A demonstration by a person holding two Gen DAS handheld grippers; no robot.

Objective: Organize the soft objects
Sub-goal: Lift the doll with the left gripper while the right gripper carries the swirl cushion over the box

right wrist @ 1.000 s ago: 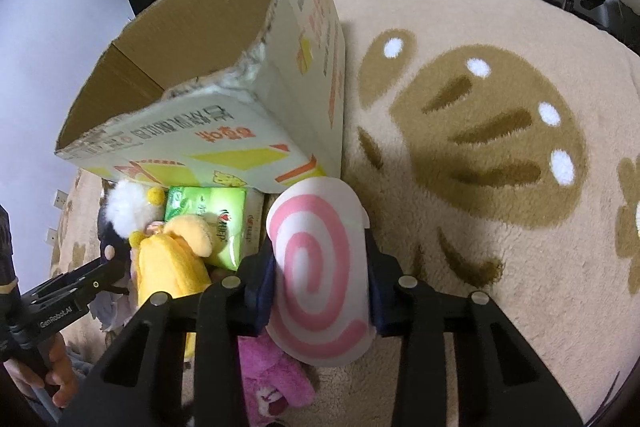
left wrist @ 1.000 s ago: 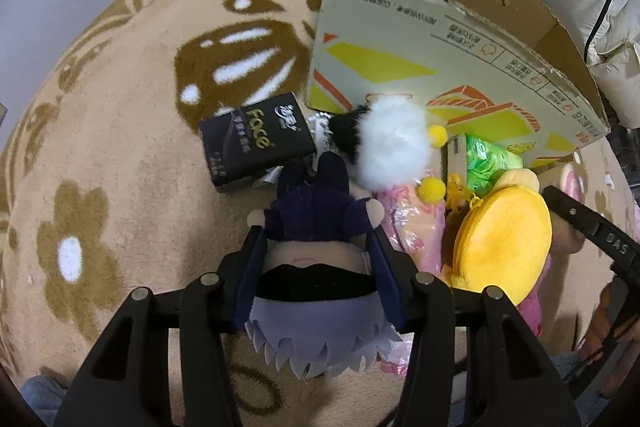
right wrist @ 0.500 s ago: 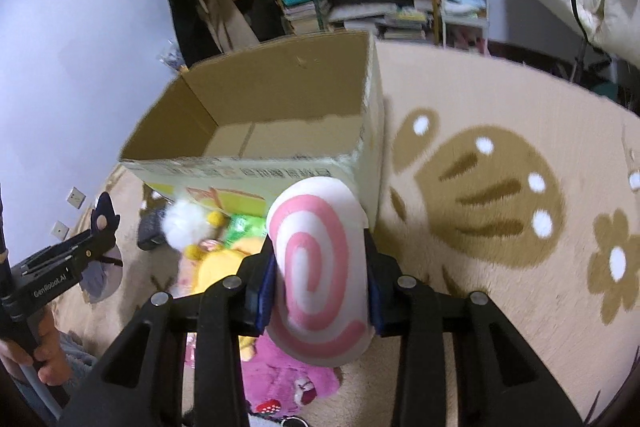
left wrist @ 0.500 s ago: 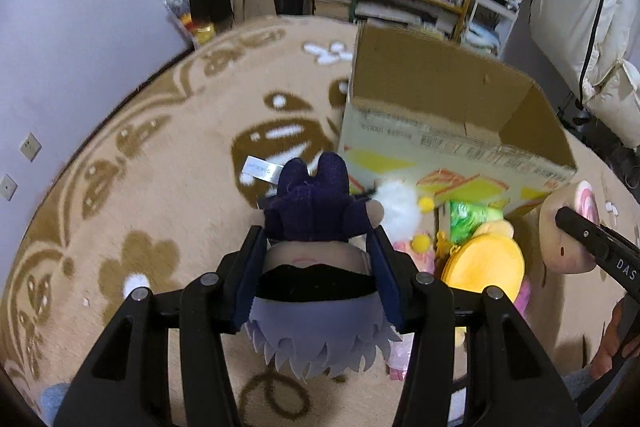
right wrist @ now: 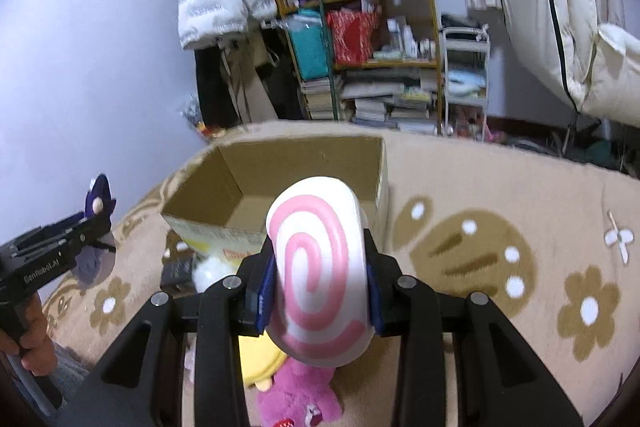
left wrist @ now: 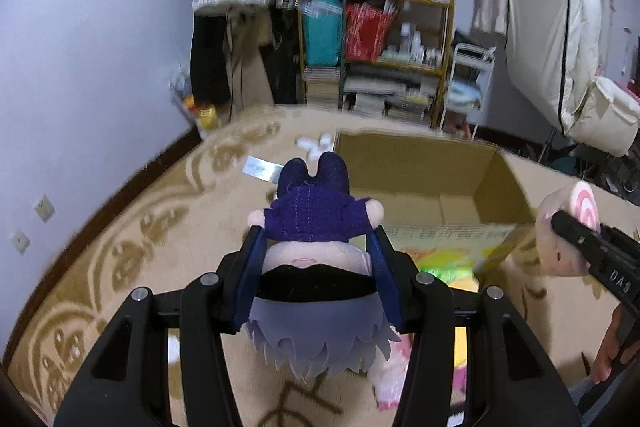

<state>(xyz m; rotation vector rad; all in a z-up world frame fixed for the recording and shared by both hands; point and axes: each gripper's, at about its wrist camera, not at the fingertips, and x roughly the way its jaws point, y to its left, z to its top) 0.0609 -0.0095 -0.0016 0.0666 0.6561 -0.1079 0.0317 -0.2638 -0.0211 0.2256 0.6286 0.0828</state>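
My left gripper [left wrist: 316, 243] is shut on a plush doll [left wrist: 316, 259] with a purple outfit, pale face and lilac hair, held head toward the camera above the rug. My right gripper [right wrist: 320, 259] is shut on a white swirl plush [right wrist: 320, 267] with a pink spiral. An open cardboard box [left wrist: 420, 183] lies just ahead of both, its inside bare. In the left wrist view the right gripper [left wrist: 576, 235] and swirl plush [left wrist: 560, 227] hover at the box's right corner. In the right wrist view the left gripper [right wrist: 96, 223] and doll [right wrist: 98, 195] are at far left.
Below the grippers on the flower-patterned rug [right wrist: 500, 227] lie a yellow plush [right wrist: 260, 359], a pink plush bear [right wrist: 300, 395], a white pom-pom toy [right wrist: 210, 273] and a black tissue pack [right wrist: 176, 271]. A cluttered shelf [left wrist: 376, 39], hanging coats and a wall stand behind the box.
Both grippers rose off the pile with their toys and tilted up. The box's open top and the back of the room came into view; the floor toys dropped low in both views.
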